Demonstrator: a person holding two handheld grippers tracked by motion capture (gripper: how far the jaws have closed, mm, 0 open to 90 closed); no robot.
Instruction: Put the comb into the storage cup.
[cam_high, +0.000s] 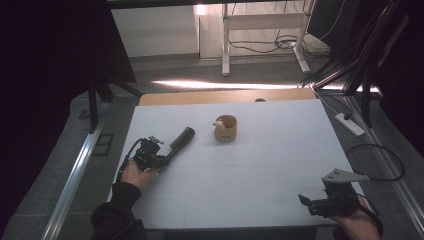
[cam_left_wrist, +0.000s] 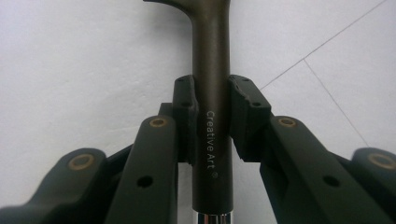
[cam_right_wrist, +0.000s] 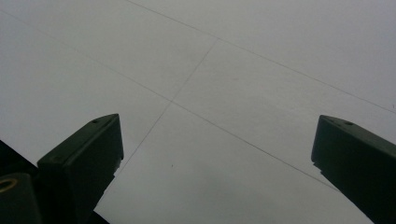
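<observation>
Dark handle (cam_left_wrist: 212, 93), marked "Creative Art" with a chrome ferrule at its lower end, is a tool clamped between the fingers (cam_left_wrist: 187, 116) of the left gripper (cam_high: 165, 155). What kind of tool it is cannot be told; its head is out of frame in the left gripper view. Landmark: the brown cup (cam_high: 225, 128) near the middle of the table (cam_high: 280, 150). The handle lies left of the cup and a little nearer the person, its free end pointing toward the cup but well apart from it. A small pale object (cam_high: 219, 123) sits at the cup's left rim; identity unclear. The right gripper (cam_high: 312, 202) rests far right of the cup, at the near table edge, its fingers (cam_right_wrist: 84, 158) wide apart with nothing between them.

Judgement: grasp step looks complete, tool secured. Next move likely calls for carrying the tool rightward to the cup, keeping the grip firm so the round handle does not roll.
</observation>
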